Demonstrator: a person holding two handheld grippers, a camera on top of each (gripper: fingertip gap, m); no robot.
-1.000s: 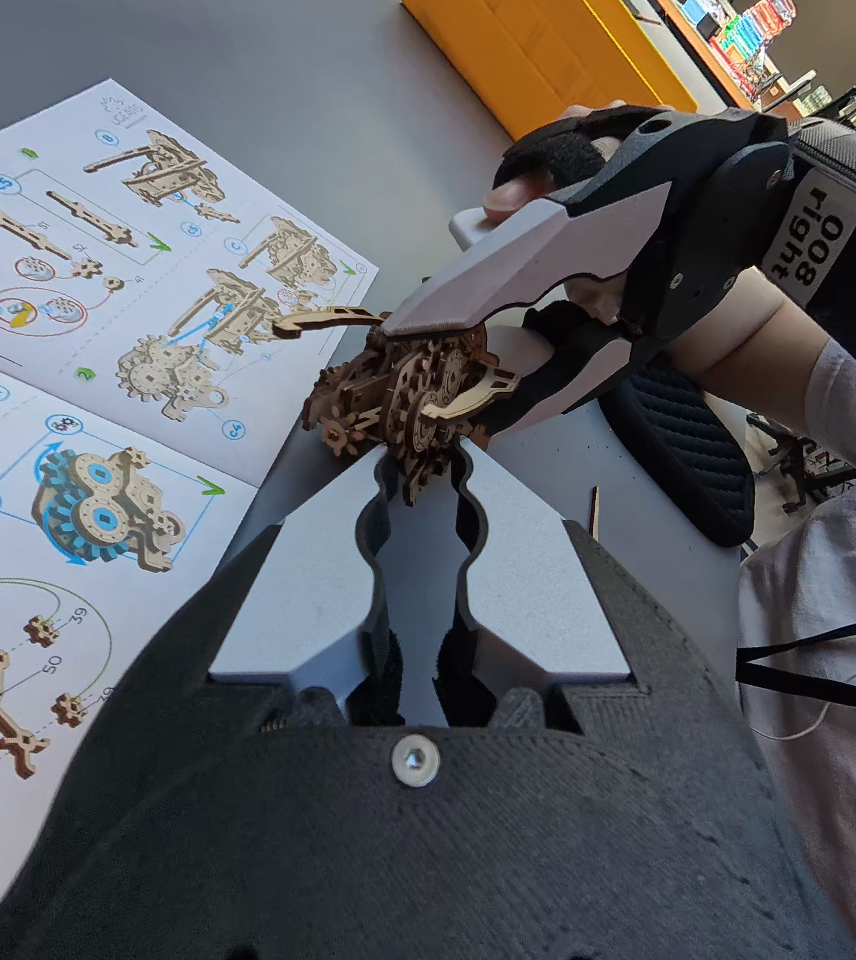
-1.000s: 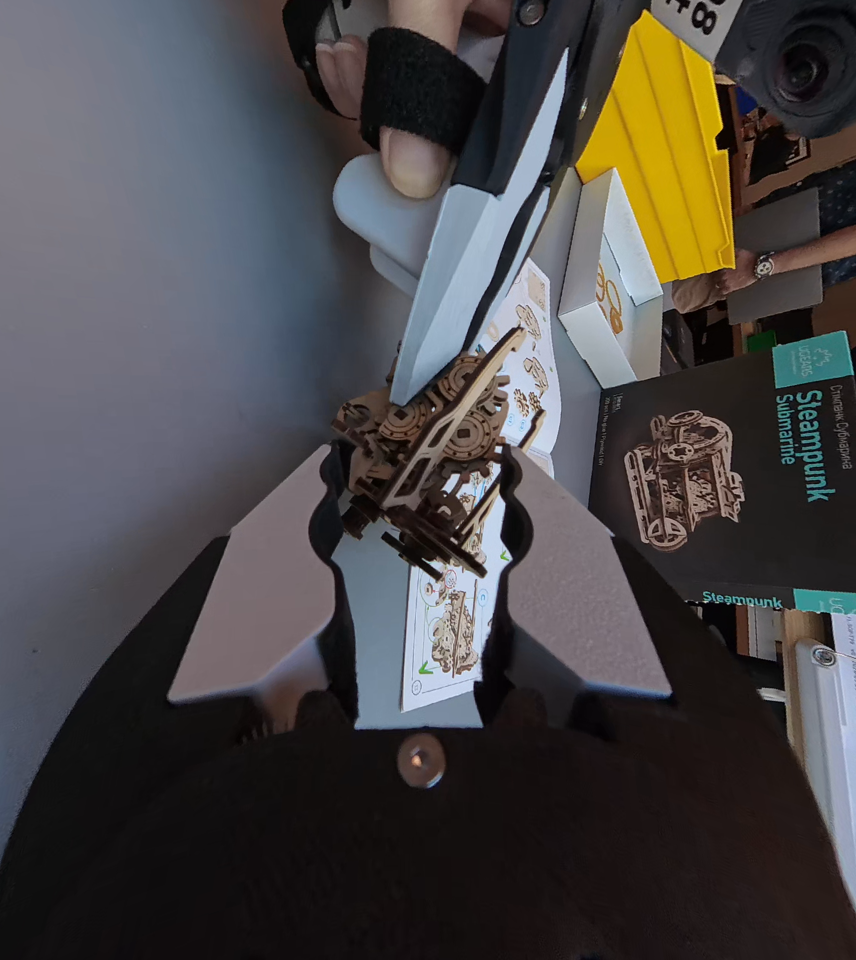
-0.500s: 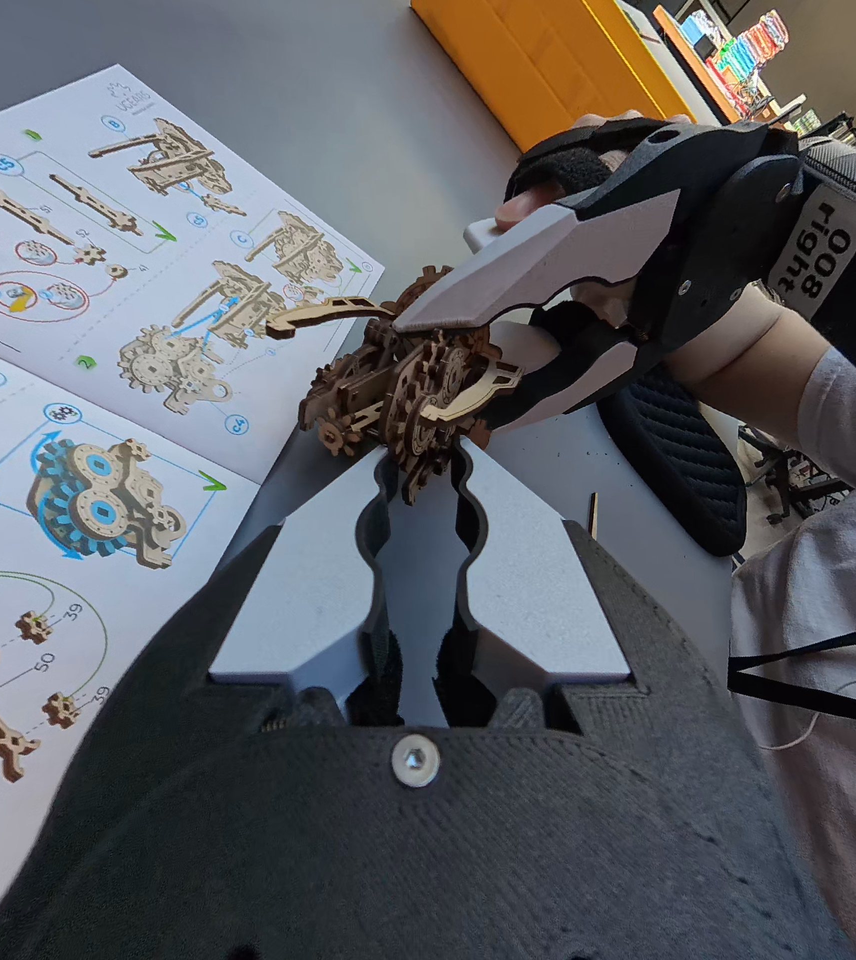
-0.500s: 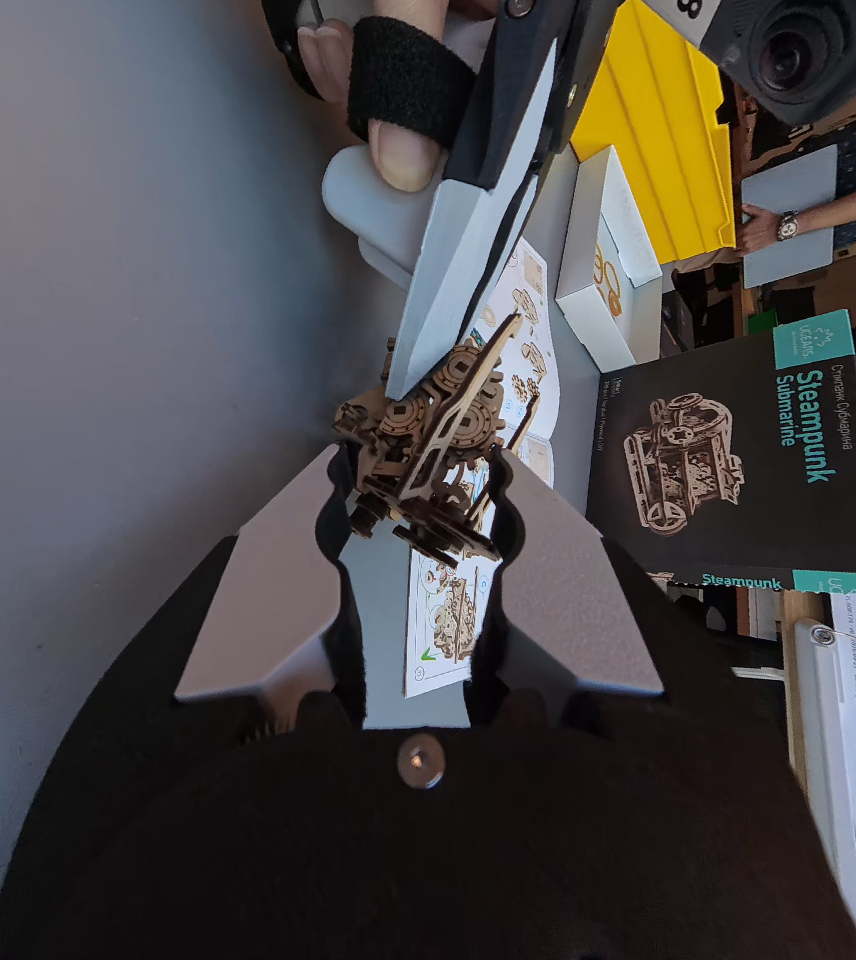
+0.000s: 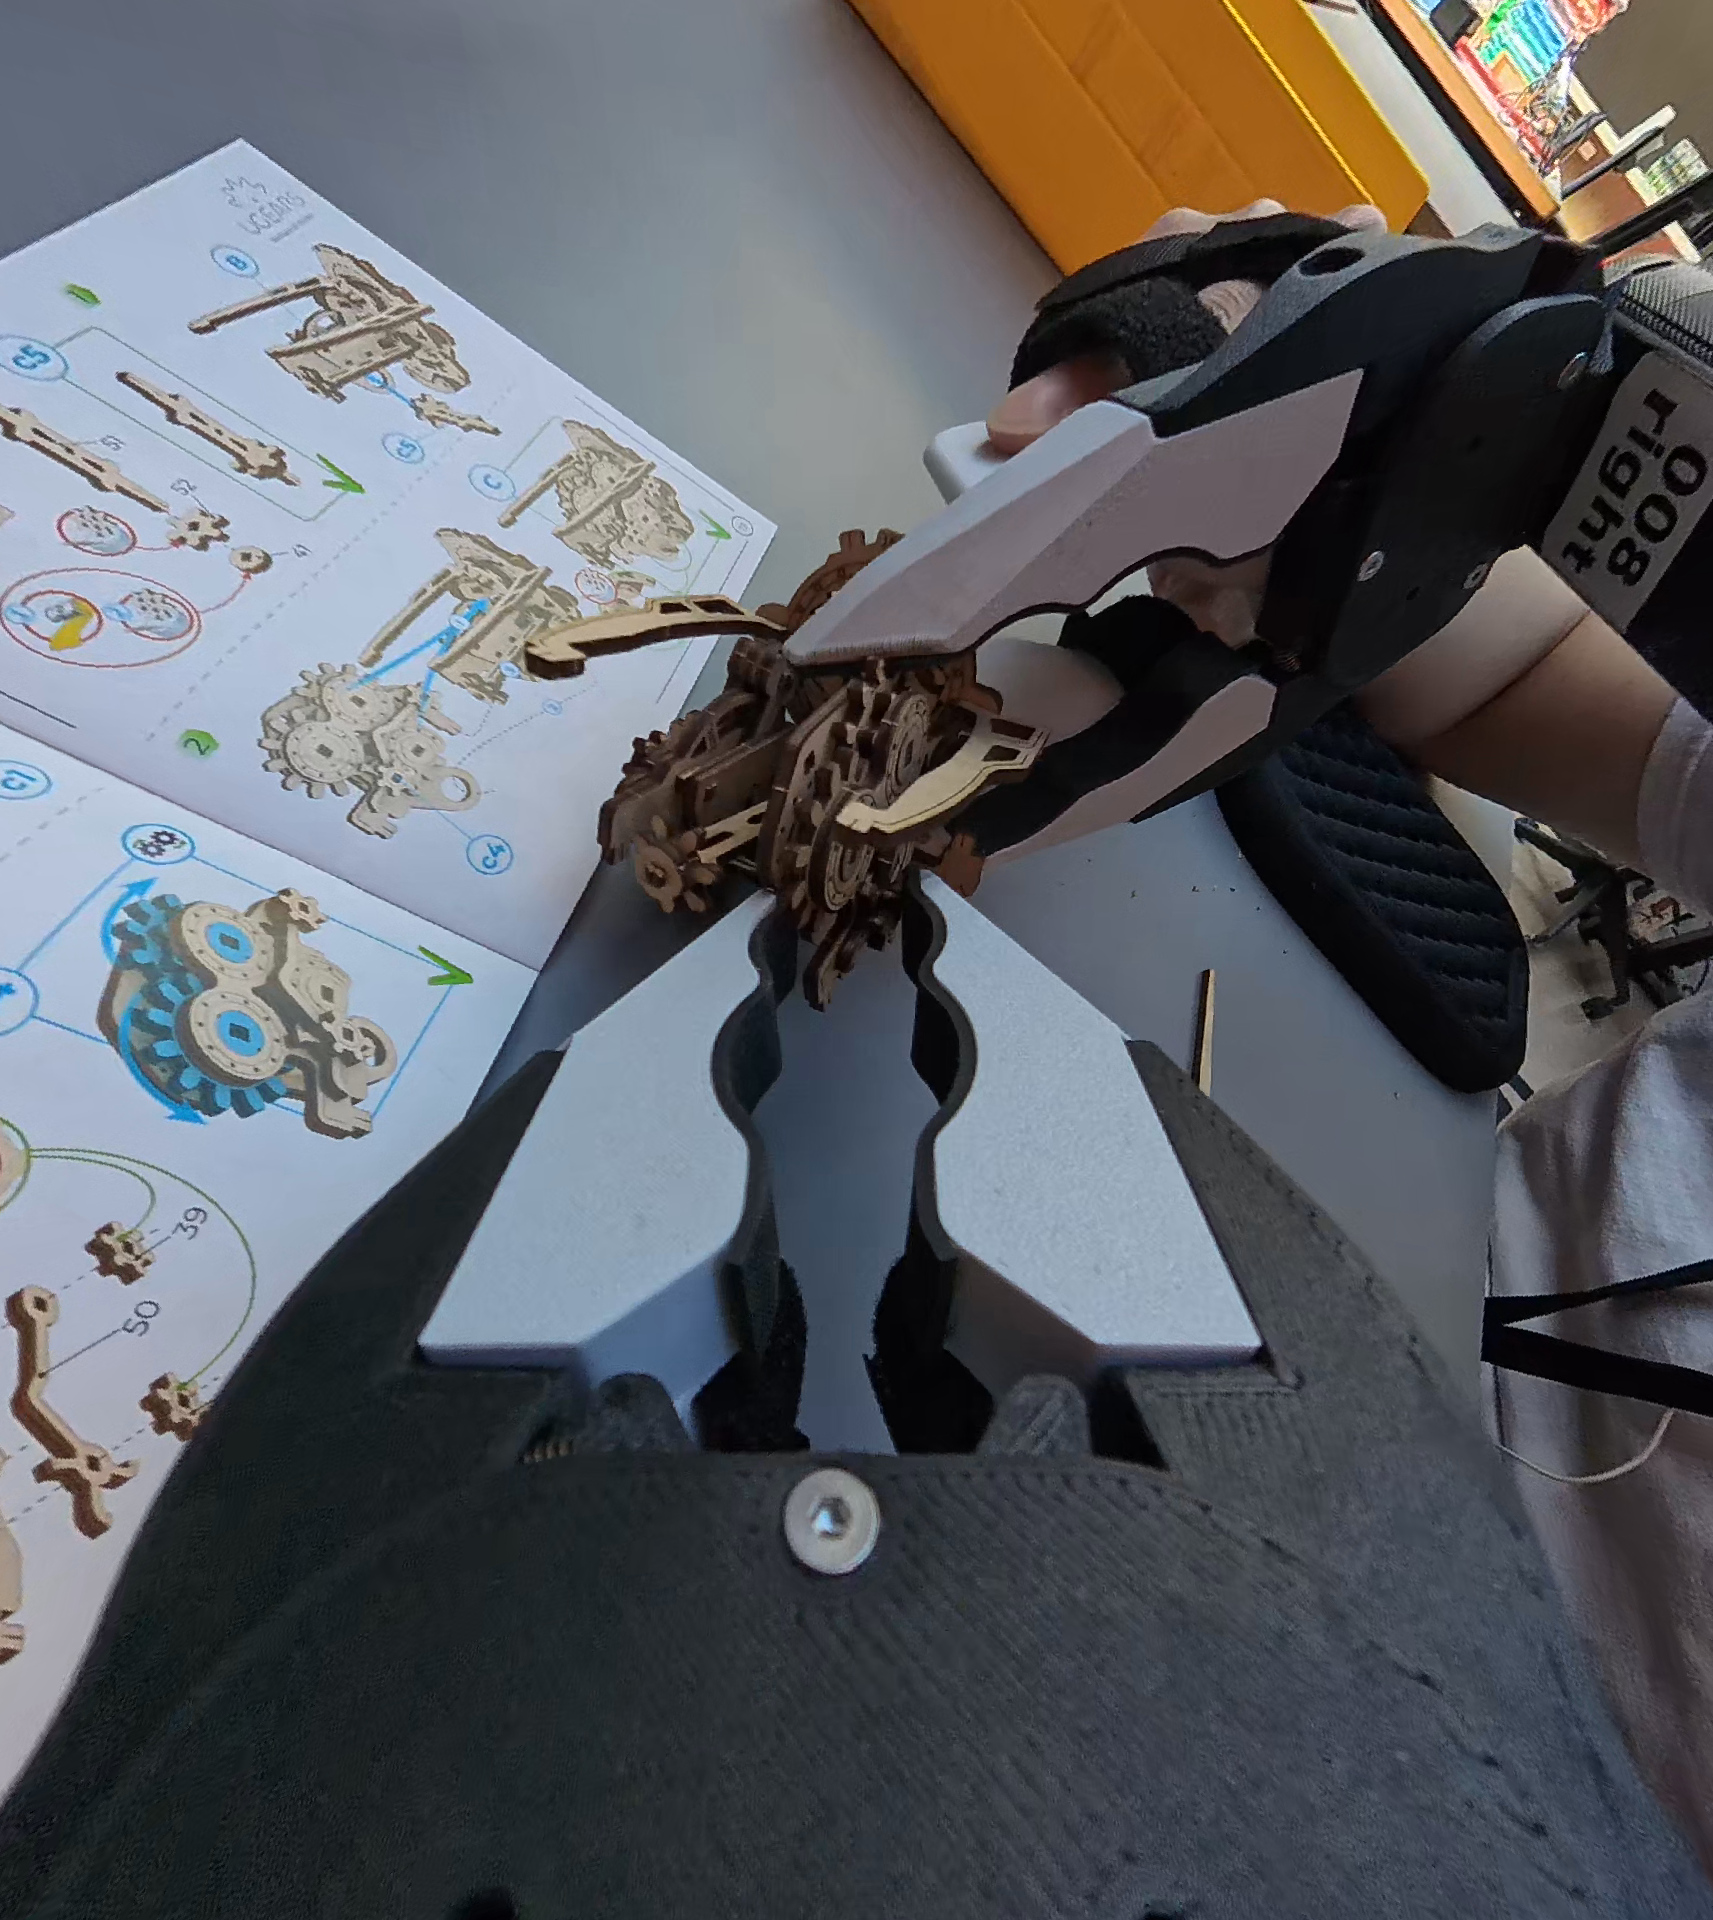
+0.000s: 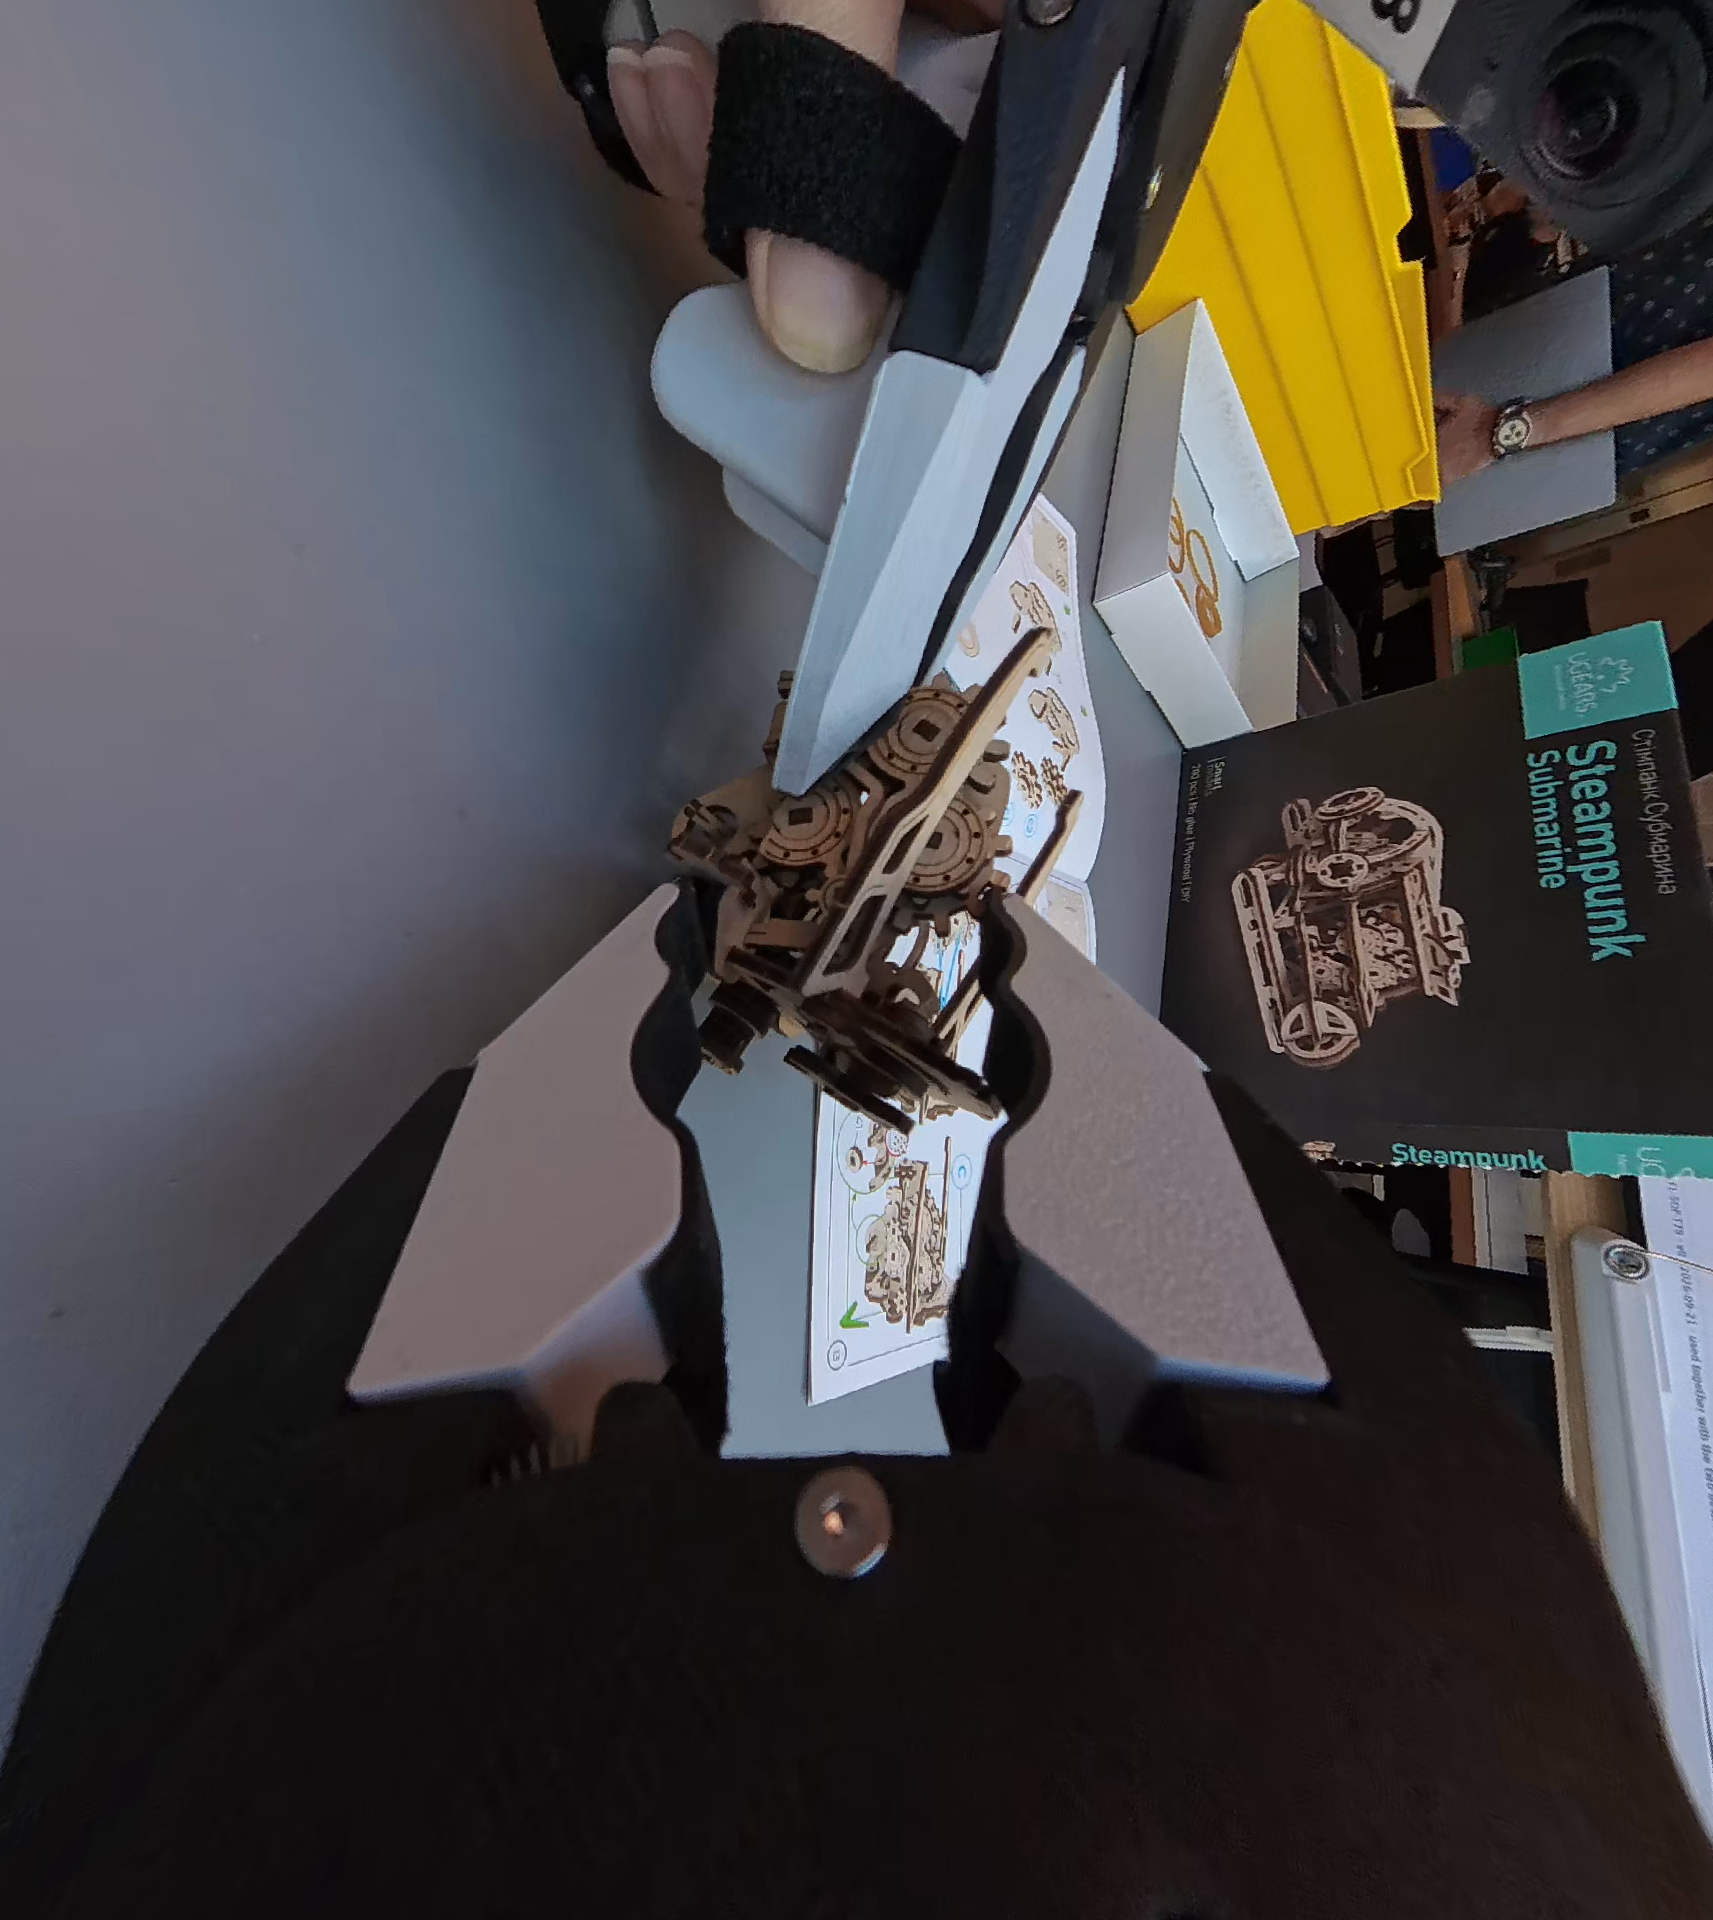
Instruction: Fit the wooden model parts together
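Observation:
A brown wooden gear model (image 5: pixel 810 790) hangs in the air above the grey table (image 5: pixel 623 208), held by both grippers. A pale curved lever (image 5: pixel 644 634) sticks out of it to the left. In the left wrist view my left gripper (image 5: pixel 836 925) is shut on the model's lower edge. My right gripper (image 5: pixel 888 748) comes in from the right and clamps the model from above and below. In the right wrist view the model (image 6: pixel 862 914) sits between the right gripper's (image 6: pixel 841 935) fingertips. The left gripper (image 6: pixel 810 758) reaches down onto it from above.
Open instruction sheets (image 5: pixel 208 623) lie on the table to the left. A yellow bin (image 5: pixel 1143 125) stands at the back. A black kit box (image 6: pixel 1454 935) and a white open box (image 6: pixel 1195 540) stand on the right. A thin wooden stick (image 5: pixel 1205 1029) lies near a black chair back (image 5: pixel 1382 914). My left and right fingertips are right by each other.
Both grippers and the model have shifted slightly together, the model turning a little. Both grips are unchanged.

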